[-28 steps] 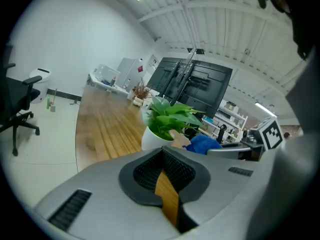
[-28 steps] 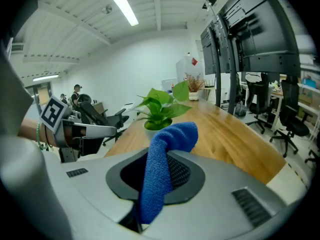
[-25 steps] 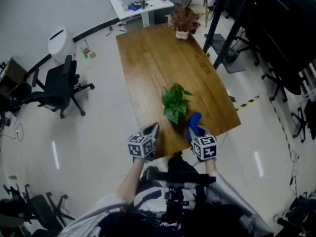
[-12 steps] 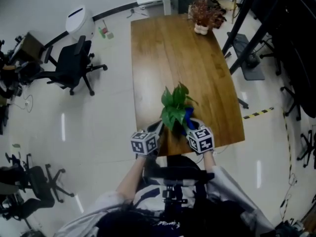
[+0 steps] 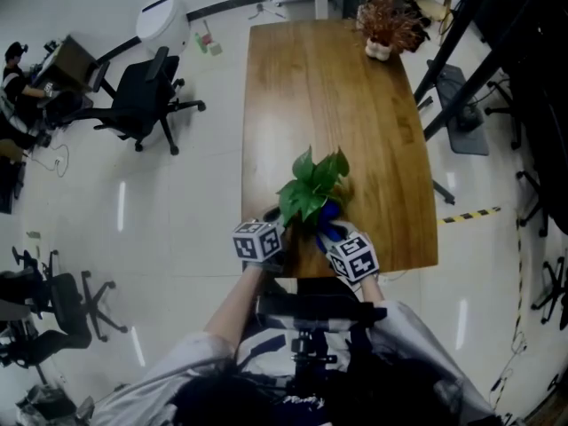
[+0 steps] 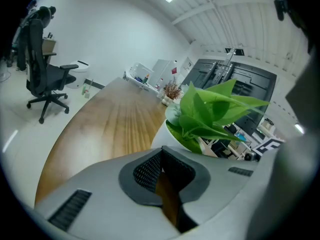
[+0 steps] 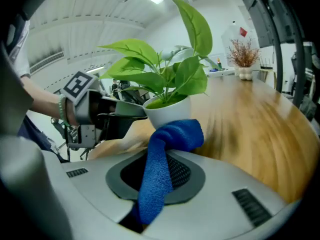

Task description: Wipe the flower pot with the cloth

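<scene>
While the wipe was, by my judgement, only at first contact, your holdings stood thus.

Item, right tool: clenched on a blue terry cloth. A strip of it ran down between the jaws and the bunched end stood out ahead of them. You held it so, I judge, to give a padded nose that meets the pot before the hard jaws do.

Item, white round ceramic flower pot with broad green leaves: upright on the long brown wooden surface, near the edge closest to you, between your two tools. The cloth's bunch lay at the pot's lower wall on the side toward the right tool. Whether it pressed or merely touched could not be told.

Item, left tool: jaws brought together on nothing, set just beside the pot on its left flank. Likely purpose: a brace, so the pot would not slide or tip under the rub.

Item, dried reddish plant in a small pot: far end of the surface, well apart, not concerned.

Change against one second earlier: both tools then hung back at the near edge, clear of the pot, with the cloth standing to the right of the leaves. Half a second later they had drawn level with the plant. By this moment they flanked it closely, the cloth tucked beneath the foliage.
</scene>
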